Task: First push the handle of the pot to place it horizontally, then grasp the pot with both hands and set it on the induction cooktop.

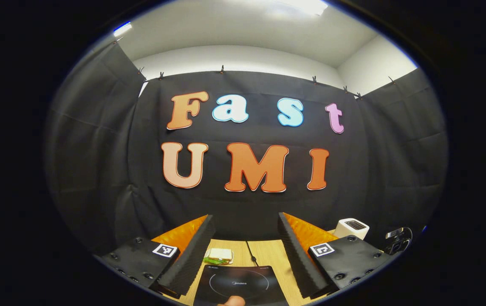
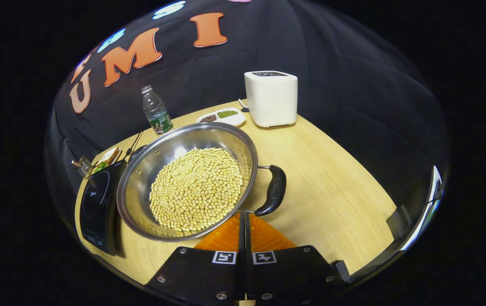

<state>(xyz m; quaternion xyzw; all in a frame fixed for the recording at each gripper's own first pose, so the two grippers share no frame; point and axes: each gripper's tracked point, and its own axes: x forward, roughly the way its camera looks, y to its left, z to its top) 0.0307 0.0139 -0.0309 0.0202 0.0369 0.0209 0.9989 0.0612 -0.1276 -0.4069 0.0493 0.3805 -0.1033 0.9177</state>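
Observation:
A steel pot [image 2: 141, 178] full of yellow soybeans [image 2: 196, 189] stands on the wooden table [image 2: 332, 191] in the right gripper view. Its black side handle [image 2: 273, 190] sticks out to the right. My right gripper [image 2: 243, 217] is shut, its orange fingers pressed together, the tips right at the pot's near rim beside the handle's lower end. The black induction cooktop [image 2: 96, 204] lies just left of the pot. My left gripper [image 1: 246, 216] is held high and open, nothing between its fingers, with the cooktop [image 1: 238, 282] below it.
A white toaster [image 2: 271, 97], a small dish of beans [image 2: 221, 117] and a water bottle [image 2: 156, 111] stand at the table's back. A sandwich [image 2: 108, 158] and a wire tool [image 2: 82, 165] lie behind the cooktop. A fingertip [image 1: 232, 301] shows at the bottom edge.

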